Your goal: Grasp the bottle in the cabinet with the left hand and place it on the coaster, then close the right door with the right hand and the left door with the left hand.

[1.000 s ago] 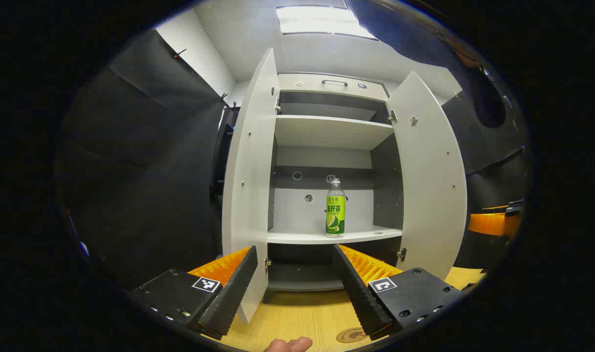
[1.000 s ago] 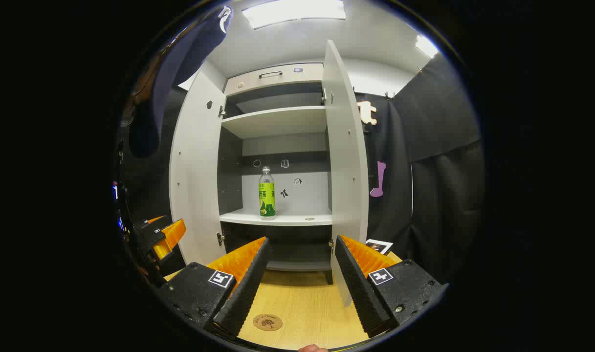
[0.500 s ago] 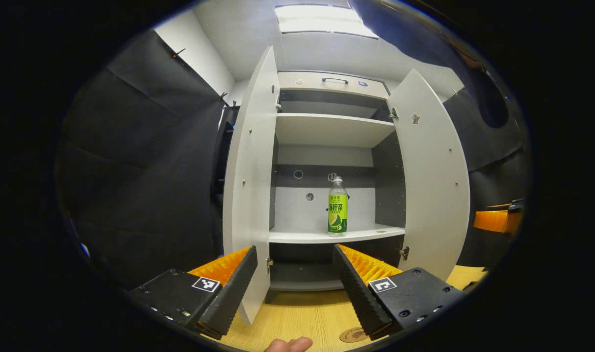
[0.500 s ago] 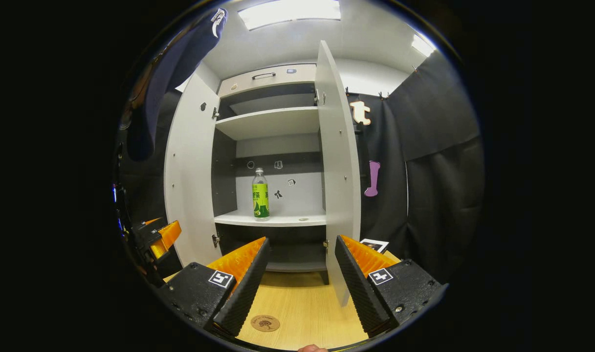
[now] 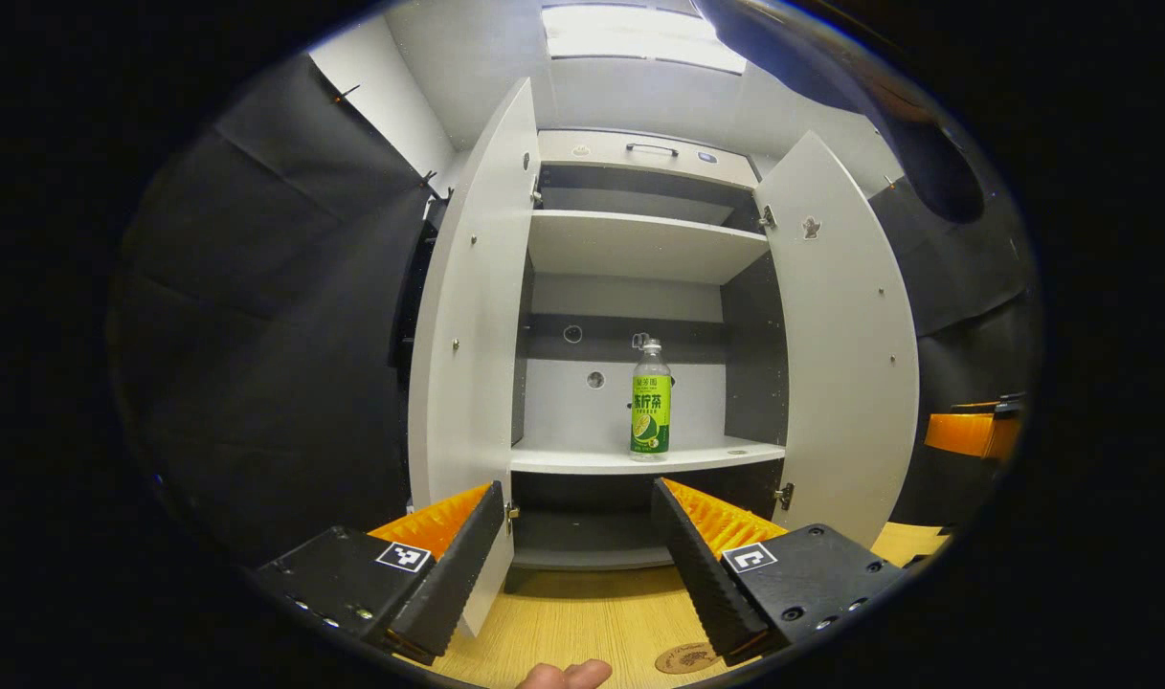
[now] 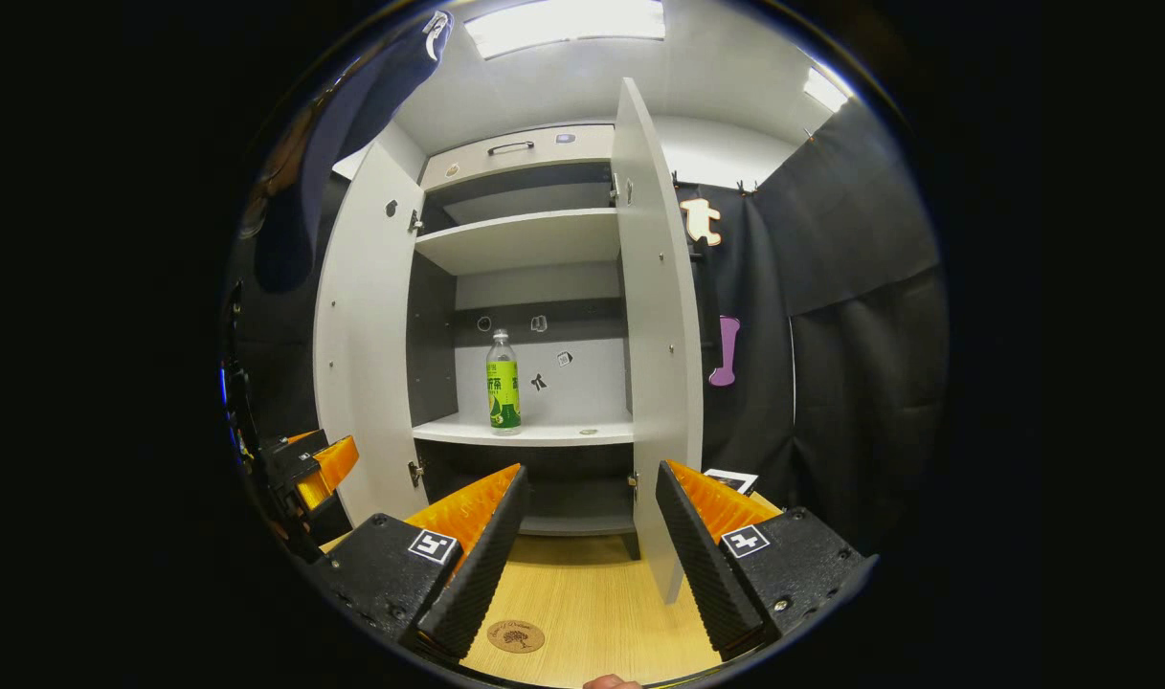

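Light falls from a ceiling panel (image 5: 639,33) above and ahead of the left hand-held gripper (image 5: 574,565), blown out to flat white; in the right gripper view a second panel (image 6: 828,89) glares up to the right. The cabinet (image 5: 639,249) interior is evenly lit, shadowed under each shelf. The dark cloth to either side swallows detail. Fisheye distortion bows the doors (image 6: 654,316) outward. Focus is crisp centrally, softening toward the rim.

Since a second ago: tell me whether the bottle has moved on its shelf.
No. The bottle stands upright on the same spot of the shelf, under the same mark on the back wall; only the cameras shifted slightly.
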`<state>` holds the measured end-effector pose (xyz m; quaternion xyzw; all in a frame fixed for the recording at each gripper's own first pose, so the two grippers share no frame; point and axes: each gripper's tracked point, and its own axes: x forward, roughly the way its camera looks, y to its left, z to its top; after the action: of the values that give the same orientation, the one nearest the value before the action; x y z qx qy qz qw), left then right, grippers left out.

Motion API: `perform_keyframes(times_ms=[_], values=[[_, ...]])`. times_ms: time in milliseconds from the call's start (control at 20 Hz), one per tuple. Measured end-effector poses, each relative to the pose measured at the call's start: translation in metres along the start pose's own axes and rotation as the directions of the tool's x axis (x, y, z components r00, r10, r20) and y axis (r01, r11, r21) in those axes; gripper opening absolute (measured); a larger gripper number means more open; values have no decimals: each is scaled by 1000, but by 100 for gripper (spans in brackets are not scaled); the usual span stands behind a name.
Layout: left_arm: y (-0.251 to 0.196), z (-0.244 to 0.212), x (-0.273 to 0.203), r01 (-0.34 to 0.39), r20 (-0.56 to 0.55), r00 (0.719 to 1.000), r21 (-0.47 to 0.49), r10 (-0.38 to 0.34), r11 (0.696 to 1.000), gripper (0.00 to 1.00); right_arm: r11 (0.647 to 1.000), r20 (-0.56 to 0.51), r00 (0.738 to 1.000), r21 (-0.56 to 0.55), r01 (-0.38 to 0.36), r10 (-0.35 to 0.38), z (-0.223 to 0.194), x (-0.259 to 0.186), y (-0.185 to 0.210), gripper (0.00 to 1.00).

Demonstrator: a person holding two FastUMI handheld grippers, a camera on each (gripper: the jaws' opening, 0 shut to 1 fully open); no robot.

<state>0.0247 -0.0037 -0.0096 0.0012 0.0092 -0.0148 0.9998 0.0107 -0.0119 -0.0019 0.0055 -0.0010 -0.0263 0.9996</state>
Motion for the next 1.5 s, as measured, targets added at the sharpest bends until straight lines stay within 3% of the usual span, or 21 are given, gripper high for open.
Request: perform_keyframes(times_ms=[100, 200, 250, 350, 400, 500, 550, 700, 850, 900, 950, 1000, 1100, 1250, 1300, 1500], values=[[-2, -2, 1, 6, -6, 1000, 1, -6, 1000, 99, 1000, -3, 1000, 4, 1, -1, -1, 4, 1, 82], [-4, -5, 4, 13, -16, 1000, 3, -13, 1000, 95, 1000, -6, 1000, 7, -1, 1, -3, 5, 2, 82], [-5, -6, 5, 17, -20, 1000, 3, -17, 1000, 99, 1000, -7, 1000, 8, -2, 2, -4, 6, 3, 82], [-8, -6, 9, 25, -23, 999, 1, -25, 1000, 90, 1000, -9, 1000, 7, -3, 3, -5, 9, 3, 82], [-9, -5, 12, 29, -20, 999, -1, -29, 1000, 95, 1000, -9, 1000, 7, -5, 5, -4, 10, 4, 82], [-17, -2, 21, 53, -21, 998, -2, -53, 999, 95, 1000, -6, 1000, 7, -10, 10, -2, 11, 5, 82], [-23, -1, 27, 78, -21, 997, -2, -78, 997, 99, 1000, -3, 1000, 6, -10, 10, -1, 12, 5, 82], [-44, 5, 50, 160, -21, 987, -46, -161, 986, 94, 1000, -1, 1000, 5, -10, 10, 0, 13, 6, 82], [-61, 14, 85, 206, -11, 978, -82, -208, 975, 95, 1000, 0, 1000, 9, -6, 6, 1, 14, 4, 82], [-68, 17, 99, 228, -10, 973, -82, -230, 970, 99, 1000, 0, 1000, 12, -6, 6, 2, 14, 3, 82], [-80, 20, 113, 272, -9, 962, -86, -273, 959, 95, 1000, 2, 1000, 15, -4, 4, 2, 13, 3, 82], [-93, 21, 127, 316, -21, 947, -93, -319, 944, 99, 1000, 0, 1000, 17, 0, 0, 3, 14, 2, 82], [-109, 22, 158, 354, -34, 932, -109, -360, 929, 94, 1000, -2, 1000, 23, 5, -5, 2, 14, -1, 82], [-115, 25, 209, 336, -34, 939, -100, -341, 936, 99, 999, -7, 1000, 31, 16, -16, 1, 12, -4, 82], [-116, 24, 226, 326, -40, 943, -85, -330, 942, 94, 999, -9, 1000, 31, 18, -17, 1, 12, -4, 82], [-114, 17, 278, 267, -48, 962, -37, -268, 963, 95, 999, -6, 1000, 20, 30, -30, 3, 11, -9, 82]])
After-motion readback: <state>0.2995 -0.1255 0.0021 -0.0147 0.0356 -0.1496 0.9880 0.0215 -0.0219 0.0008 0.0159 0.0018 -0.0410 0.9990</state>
